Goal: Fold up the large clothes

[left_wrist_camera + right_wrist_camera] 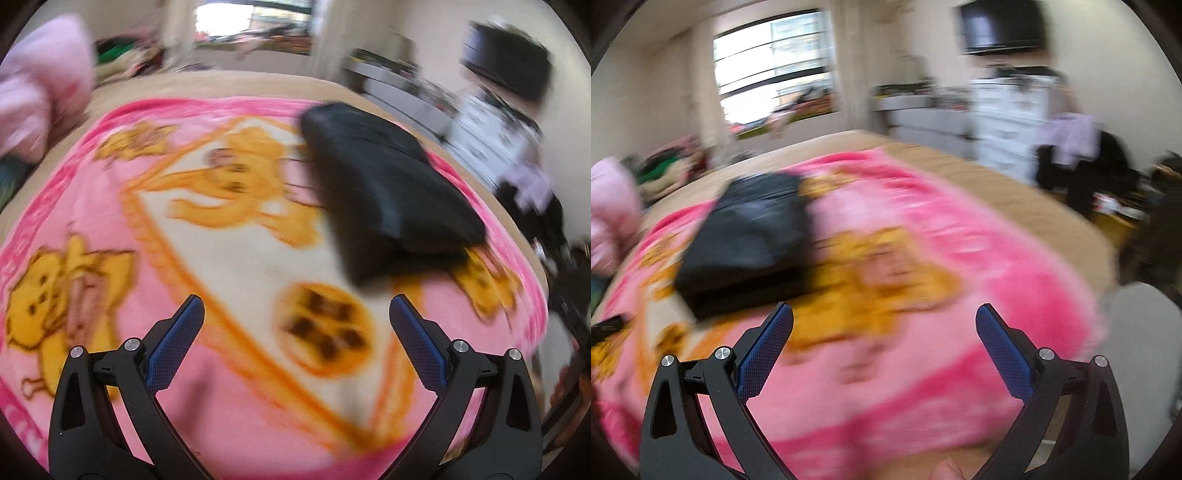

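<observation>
Pink cartoon blanket (229, 387) spread over the bed (979, 177), both views motion-blurred. Folded black garment (384, 199) lies on the blanket's far part, right of centre in left view, left of centre in right view (746, 236). Left gripper (295, 310) jaws spread wide, empty, above blanket. Right gripper (884, 317) also spread wide, holding nothing.

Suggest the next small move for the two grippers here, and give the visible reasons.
Probably lift both away and fetch another garment. The black garment already lies folded on the pink blanket, and the left gripper and right gripper are both open and empty. Blur hides finer detail.
</observation>
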A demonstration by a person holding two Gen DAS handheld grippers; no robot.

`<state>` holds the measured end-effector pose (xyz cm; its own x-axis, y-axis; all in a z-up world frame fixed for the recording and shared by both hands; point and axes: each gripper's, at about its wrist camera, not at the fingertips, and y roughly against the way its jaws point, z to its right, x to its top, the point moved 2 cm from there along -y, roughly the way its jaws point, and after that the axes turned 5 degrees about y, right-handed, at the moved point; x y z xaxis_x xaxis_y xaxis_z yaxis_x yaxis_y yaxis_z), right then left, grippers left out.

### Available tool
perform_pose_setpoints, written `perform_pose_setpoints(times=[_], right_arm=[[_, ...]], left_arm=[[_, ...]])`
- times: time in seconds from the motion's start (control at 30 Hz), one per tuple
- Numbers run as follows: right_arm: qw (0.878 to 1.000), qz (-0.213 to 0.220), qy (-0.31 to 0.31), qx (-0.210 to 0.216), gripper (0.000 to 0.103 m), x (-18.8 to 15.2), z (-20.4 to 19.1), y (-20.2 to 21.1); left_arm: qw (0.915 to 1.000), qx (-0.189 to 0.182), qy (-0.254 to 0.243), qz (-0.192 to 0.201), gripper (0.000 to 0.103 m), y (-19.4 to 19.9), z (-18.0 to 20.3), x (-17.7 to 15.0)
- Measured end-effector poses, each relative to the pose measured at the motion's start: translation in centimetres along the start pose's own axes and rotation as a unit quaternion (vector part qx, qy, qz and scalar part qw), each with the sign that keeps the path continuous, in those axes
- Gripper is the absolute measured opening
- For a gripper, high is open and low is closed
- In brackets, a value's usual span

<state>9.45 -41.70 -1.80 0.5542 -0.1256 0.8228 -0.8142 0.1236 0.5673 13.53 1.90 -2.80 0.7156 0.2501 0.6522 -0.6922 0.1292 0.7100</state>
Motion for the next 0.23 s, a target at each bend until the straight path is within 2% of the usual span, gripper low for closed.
perform_pose_setpoints(times=[0.03,0.07,0.13,0.17,0.2,0.23], right_arm=[[0.999,-0.002,-0.019,-0.034,0.098,0.1,2.4,-0.1],[0.996,-0.007,-0.049,-0.071,0.098,0.2,6.4,-0.4],[0.988,-0.022,-0.086,-0.126,0.098,-0.2,11.9,-1.0],[0.979,-0.035,-0.115,-0.166,0.098,-0.6,15.9,-1.5],[0.969,-0.047,-0.133,-0.202,0.098,-1.1,19.3,-2.0],[0.953,-0.068,-0.154,-0.252,0.098,-1.9,23.7,-2.8]], left_arm=[[0.9999,0.007,0.016,-0.001,0.094,0.2,-1.4,0.7],[0.9989,0.022,0.041,0.001,0.094,0.4,-4.4,2.1],[0.996,0.057,0.069,0.007,0.094,0.7,-9.1,4.2],[0.993,0.082,0.084,0.014,0.094,0.9,-11.8,5.3],[0.9872,0.122,0.1,0.022,0.094,1.0,-15.8,6.7],[0.9798,0.163,0.113,0.027,0.094,1.1,-19.3,7.7]])
